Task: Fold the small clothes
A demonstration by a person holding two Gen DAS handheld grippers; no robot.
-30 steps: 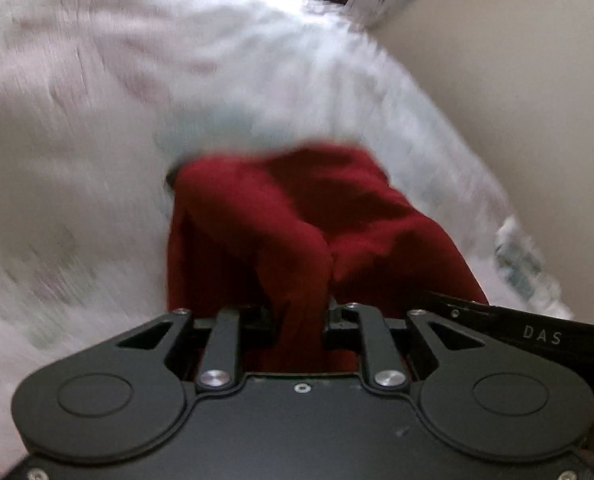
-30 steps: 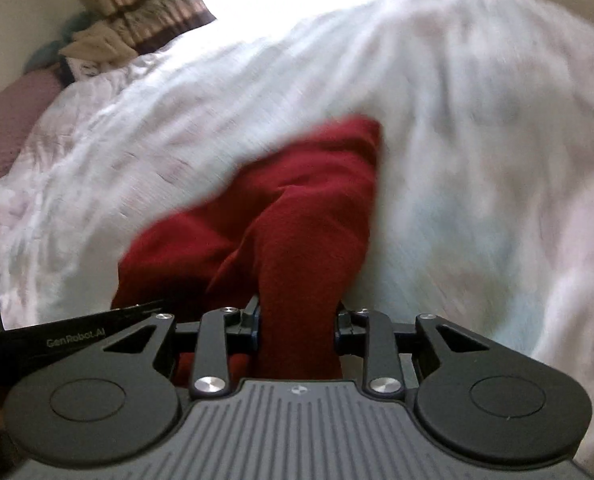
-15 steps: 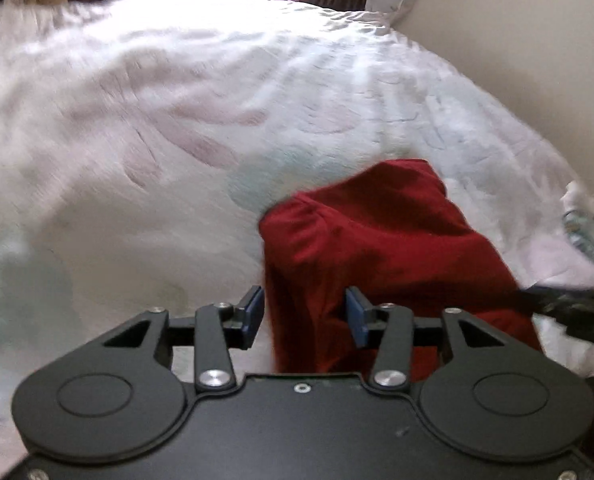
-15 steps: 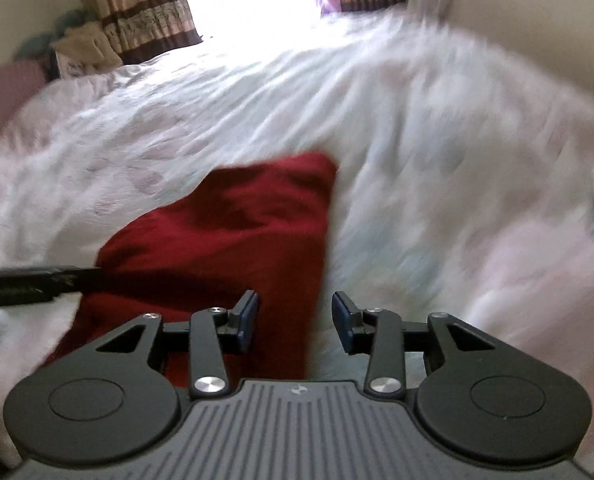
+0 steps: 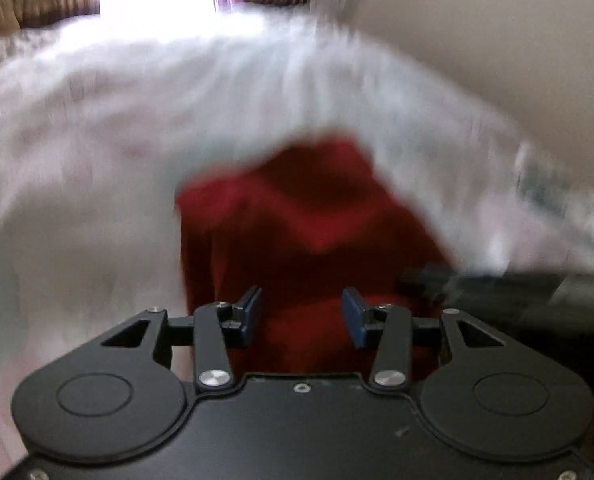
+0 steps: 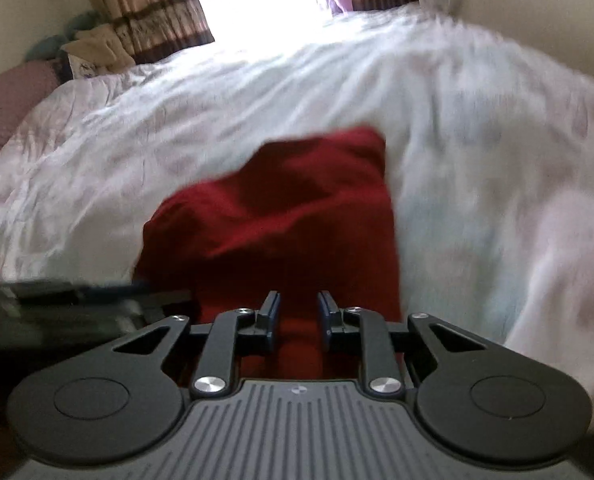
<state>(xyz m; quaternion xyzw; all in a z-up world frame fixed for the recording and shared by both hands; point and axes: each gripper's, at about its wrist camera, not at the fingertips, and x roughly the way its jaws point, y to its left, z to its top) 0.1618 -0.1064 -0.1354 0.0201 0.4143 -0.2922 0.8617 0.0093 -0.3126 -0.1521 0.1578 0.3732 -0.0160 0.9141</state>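
1. Beyond both jaws we see the white bedspread (image 6: 477, 160), its pattern lost to blur.
2. The red garment (image 5: 317, 232) lies on it; folds are unclear.
3. Our left gripper (image 5: 302, 316) stands open over the cloth.
4. Our right gripper (image 6: 297, 316) is narrower, red fabric between its jaws; grip uncertain.

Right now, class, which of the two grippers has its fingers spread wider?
The left gripper: a broad gap over the red cloth. The right gripper is narrower.
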